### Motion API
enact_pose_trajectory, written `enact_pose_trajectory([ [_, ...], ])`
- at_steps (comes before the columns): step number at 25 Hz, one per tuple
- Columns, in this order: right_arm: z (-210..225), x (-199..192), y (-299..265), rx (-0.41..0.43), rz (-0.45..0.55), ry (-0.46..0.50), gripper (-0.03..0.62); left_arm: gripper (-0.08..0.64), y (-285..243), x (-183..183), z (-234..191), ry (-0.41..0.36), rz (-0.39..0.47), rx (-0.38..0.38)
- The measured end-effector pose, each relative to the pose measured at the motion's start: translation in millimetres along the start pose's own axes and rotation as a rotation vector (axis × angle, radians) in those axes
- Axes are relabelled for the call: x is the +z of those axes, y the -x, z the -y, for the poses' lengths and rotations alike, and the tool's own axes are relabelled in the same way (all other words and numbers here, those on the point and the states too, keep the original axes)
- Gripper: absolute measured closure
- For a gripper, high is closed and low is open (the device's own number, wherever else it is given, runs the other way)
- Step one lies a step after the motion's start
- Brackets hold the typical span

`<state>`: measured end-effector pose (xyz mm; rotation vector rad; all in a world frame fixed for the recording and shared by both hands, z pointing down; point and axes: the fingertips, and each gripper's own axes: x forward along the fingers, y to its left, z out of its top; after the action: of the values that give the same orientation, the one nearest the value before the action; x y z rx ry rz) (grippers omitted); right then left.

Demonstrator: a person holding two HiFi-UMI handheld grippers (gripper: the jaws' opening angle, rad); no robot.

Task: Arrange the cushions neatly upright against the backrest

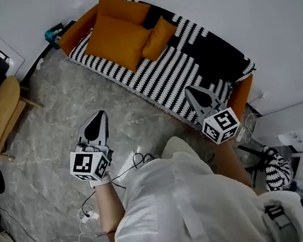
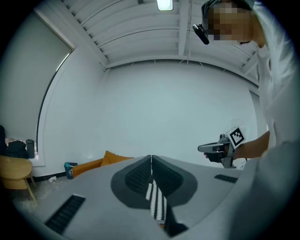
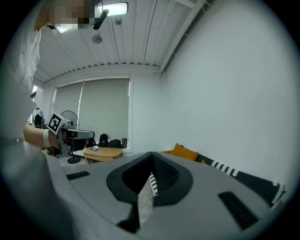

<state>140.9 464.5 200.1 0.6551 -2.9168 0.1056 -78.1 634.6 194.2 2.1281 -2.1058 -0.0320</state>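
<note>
Three orange cushions lie piled at the far left end of the black-and-white striped sofa (image 1: 188, 66): a large one (image 1: 119, 40) lying flat, one behind it (image 1: 122, 7) against the backrest, and a small one (image 1: 158, 38) beside them. The cushions also show as an orange corner (image 2: 112, 158) in the left gripper view and further off (image 3: 185, 152) in the right gripper view. My left gripper (image 1: 100, 116) (image 2: 151, 160) hangs shut and empty over the floor in front of the sofa. By the sofa's near end my right gripper (image 1: 190, 90) (image 3: 152, 157) is also shut, holding nothing.
A round wooden table (image 1: 1, 110) (image 3: 103, 153) stands at the left with dark bags beyond it. Cables and a plug strip (image 1: 86, 215) trail over the grey marbled floor. White furniture (image 1: 302, 133) and a striped bundle (image 1: 276, 172) crowd the right side.
</note>
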Motion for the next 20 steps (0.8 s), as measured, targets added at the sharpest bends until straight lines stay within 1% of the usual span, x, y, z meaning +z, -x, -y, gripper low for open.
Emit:
enact_pose_trajectory([
  [5,16,-12,-5,-0.005,-0.041,-0.003,0.586,0.545,-20,-12,1,0.022,-0.025,-0.016],
  [10,42,-22,-34,-0.003,-0.064,-0.008,0.586,0.545,-59,-21,-8,0.029,-0.059,-0.031],
  [13,66,-29,-60,-0.012,-0.075,-0.025,0.586,0.545,-93,-23,-19,0.03,-0.086,-0.042],
  [16,98,-28,-86,-0.02,-0.076,-0.044,0.586,0.545,-134,-22,-24,0.011,-0.111,-0.067],
  [20,144,-28,-113,-0.027,-0.09,-0.075,0.586,0.545,-193,-14,-29,0.003,-0.117,-0.096],
])
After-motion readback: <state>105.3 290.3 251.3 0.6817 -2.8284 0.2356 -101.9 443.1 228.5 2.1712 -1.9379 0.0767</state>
